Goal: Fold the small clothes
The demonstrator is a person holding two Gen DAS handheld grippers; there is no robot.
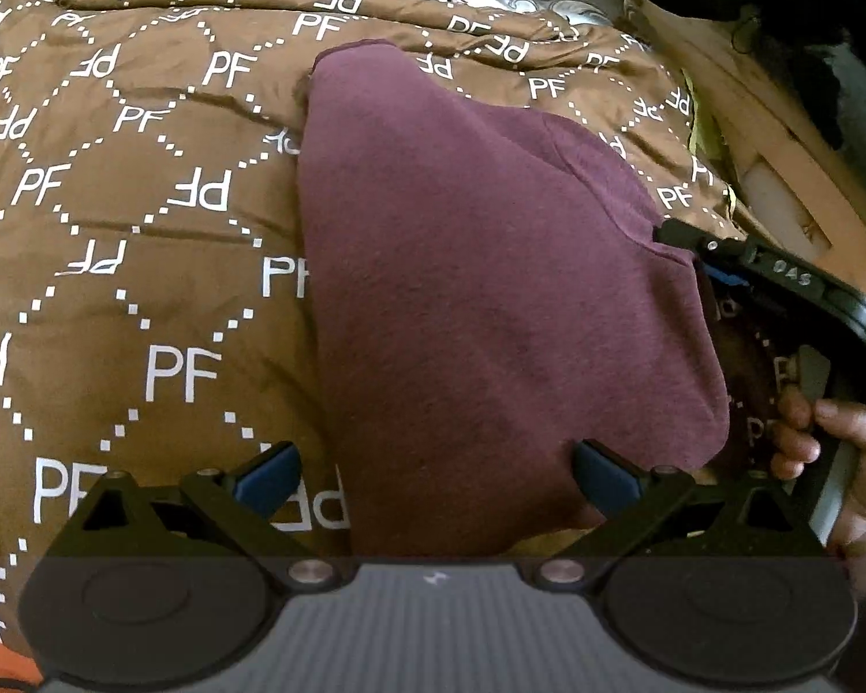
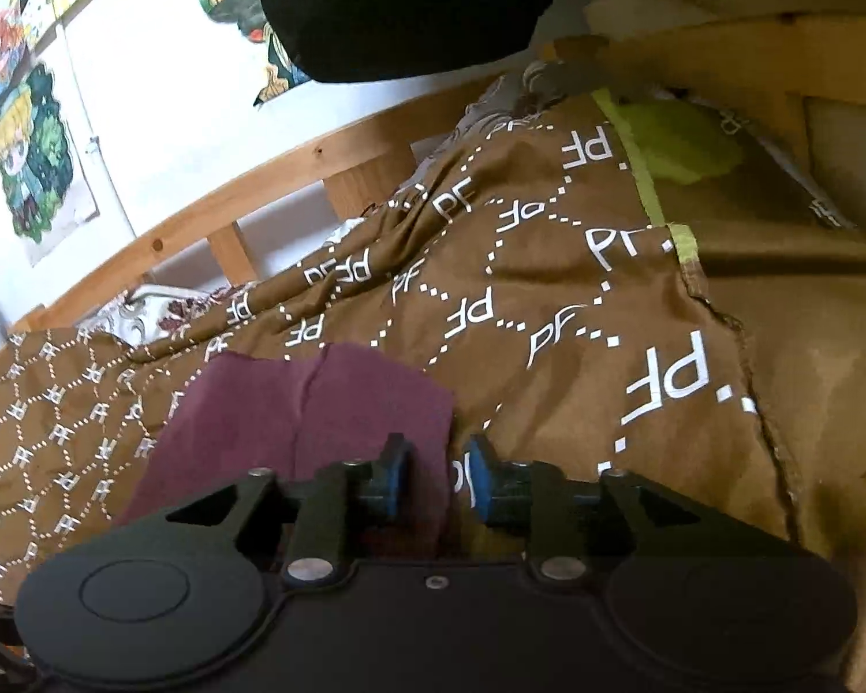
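Left gripper [image 1: 436,476]: jaws wide apart, holding nothing, straddling the near edge of the maroon garment [image 1: 491,289] on the brown bedspread [image 1: 115,202]. Garment's long axis runs from 6 toward 12 o'clock. Right gripper [image 2: 433,476]: jaws part open, garment's right edge between them, pads not visibly pressing. Seen from the left wrist it sits at 3 o'clock, gripped by a hand [image 1: 837,450]. Judgement: both grippers are at the cloth; right is better placed to pinch.
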